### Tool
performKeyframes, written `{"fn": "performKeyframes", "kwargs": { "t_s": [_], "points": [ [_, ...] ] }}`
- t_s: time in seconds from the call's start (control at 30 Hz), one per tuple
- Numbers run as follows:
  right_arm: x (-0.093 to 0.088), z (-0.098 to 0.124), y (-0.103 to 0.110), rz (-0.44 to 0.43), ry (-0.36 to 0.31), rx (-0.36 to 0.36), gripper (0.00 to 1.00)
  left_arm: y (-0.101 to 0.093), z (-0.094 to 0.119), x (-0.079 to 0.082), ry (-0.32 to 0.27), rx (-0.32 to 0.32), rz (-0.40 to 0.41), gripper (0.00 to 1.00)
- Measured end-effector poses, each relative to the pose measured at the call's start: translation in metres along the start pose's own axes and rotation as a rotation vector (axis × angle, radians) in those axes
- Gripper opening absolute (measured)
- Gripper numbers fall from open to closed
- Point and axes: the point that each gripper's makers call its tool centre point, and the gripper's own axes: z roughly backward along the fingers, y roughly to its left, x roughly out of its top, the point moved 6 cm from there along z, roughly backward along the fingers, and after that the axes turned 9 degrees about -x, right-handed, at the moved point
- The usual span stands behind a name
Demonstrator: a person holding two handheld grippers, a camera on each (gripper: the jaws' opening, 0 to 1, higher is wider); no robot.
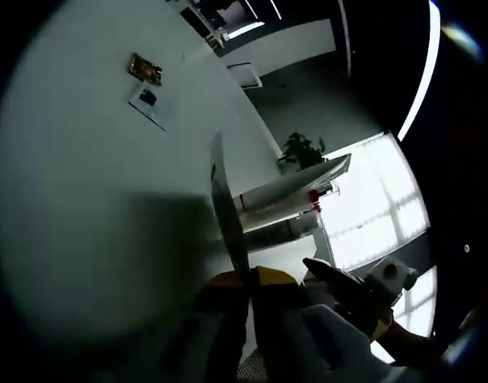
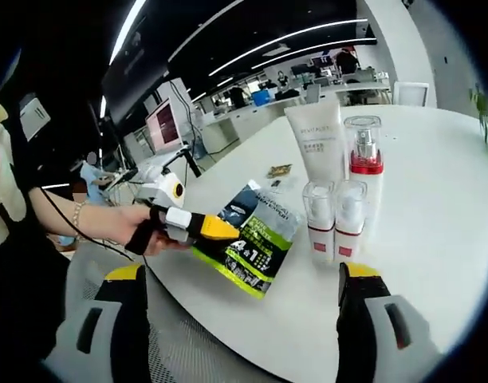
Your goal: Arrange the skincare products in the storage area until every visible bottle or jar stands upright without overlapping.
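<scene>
A green and black sachet packet (image 2: 252, 239) hangs over the white table's (image 2: 435, 239) near edge, with my left gripper (image 2: 204, 229) shut on its left end. In the left gripper view the packet (image 1: 226, 211) shows edge-on, rising from the left gripper's (image 1: 250, 279) yellow tips. Behind the packet stand a white tube (image 2: 316, 142), a pump bottle with a red collar (image 2: 364, 155) and two small red-banded bottles (image 2: 318, 217) (image 2: 350, 215), all upright and close together. My right gripper (image 2: 240, 273) is open, low in front of the table edge, holding nothing.
A small snack wrapper (image 2: 280, 170) lies on the table behind the packet; it is the wrapper (image 1: 144, 68) beside a small dark item (image 1: 148, 98). A person's hand (image 2: 136, 229) holds the left gripper. A mesh chair seat (image 2: 188, 347) is below the table edge.
</scene>
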Motion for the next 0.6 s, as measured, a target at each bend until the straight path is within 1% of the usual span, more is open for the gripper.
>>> {"fn": "performKeyframes", "kwargs": {
  "t_s": [0.23, 0.33, 0.37, 0.43, 0.47, 0.53, 0.6],
  "points": [
    [0.0, 0.002, -0.008, -0.01, -0.002, -0.022, 1.0, 0.02, -0.004, -0.004, 0.031, 0.075, -0.011, 0.0],
    [-0.001, 0.002, -0.009, -0.012, -0.002, -0.028, 1.0, 0.019, -0.005, -0.006, 0.024, 0.099, -0.015, 0.0],
    [-0.001, 0.002, -0.01, -0.013, -0.002, -0.03, 1.0, 0.021, -0.005, -0.004, 0.026, 0.102, -0.039, 0.0],
    [-0.001, 0.002, -0.012, -0.017, -0.004, -0.031, 1.0, 0.021, -0.006, -0.005, 0.037, 0.13, -0.068, 0.0],
    [-0.001, 0.002, -0.011, -0.018, -0.003, -0.03, 1.0, 0.023, -0.005, -0.005, 0.046, 0.147, -0.103, 0.0],
    [-0.001, 0.001, -0.011, -0.016, 0.0, -0.031, 1.0, 0.026, -0.004, -0.007, 0.065, 0.159, -0.124, 0.0],
    [-0.002, 0.0, -0.012, -0.018, 0.001, -0.029, 1.0, 0.031, -0.001, -0.005, 0.075, 0.178, -0.165, 0.01]
  ]
}}
